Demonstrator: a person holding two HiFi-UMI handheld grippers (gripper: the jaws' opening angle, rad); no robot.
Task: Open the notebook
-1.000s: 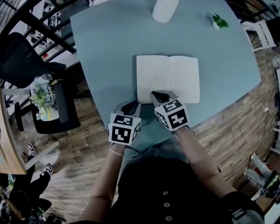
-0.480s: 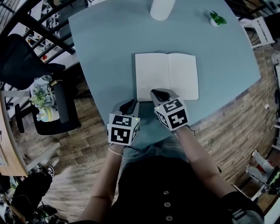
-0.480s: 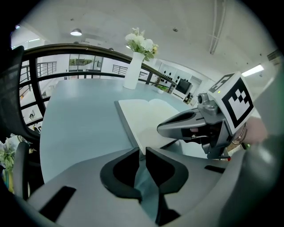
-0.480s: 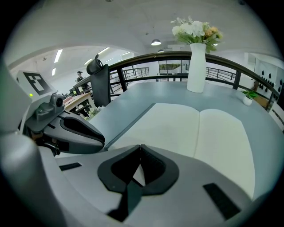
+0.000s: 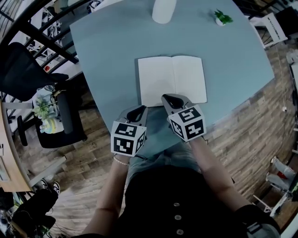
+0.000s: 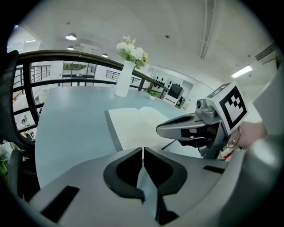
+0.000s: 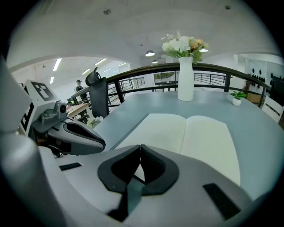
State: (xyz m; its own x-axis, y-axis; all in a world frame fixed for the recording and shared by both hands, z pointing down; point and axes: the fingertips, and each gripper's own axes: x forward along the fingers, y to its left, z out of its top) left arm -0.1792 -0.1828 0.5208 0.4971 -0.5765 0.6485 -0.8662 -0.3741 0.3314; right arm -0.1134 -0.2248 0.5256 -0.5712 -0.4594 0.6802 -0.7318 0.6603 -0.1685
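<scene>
The notebook [image 5: 171, 80] lies open and flat on the blue-grey table [image 5: 116, 51], both white pages blank. My left gripper [image 5: 136, 111] hovers off the book's near left corner; its jaws have just been closing and now meet with nothing between them. My right gripper [image 5: 170, 98] is over the near edge of the left page, also shut and empty. In the left gripper view the notebook [image 6: 137, 126] lies beyond the left gripper's [image 6: 143, 150] closed tips, with the right gripper [image 6: 182, 128] at the right. In the right gripper view the right gripper's [image 7: 140, 148] tips meet just before the pages [image 7: 186, 133].
A white vase [image 5: 164, 9] with flowers stands at the table's far edge, a small potted plant [image 5: 221, 17] at the far right. A black chair [image 5: 28, 69] stands left of the table. The table's near edge runs just under both grippers, with the person's lap below.
Both grippers have lifted a little and eased back from the notebook's near edge. The notebook lies open as before.
</scene>
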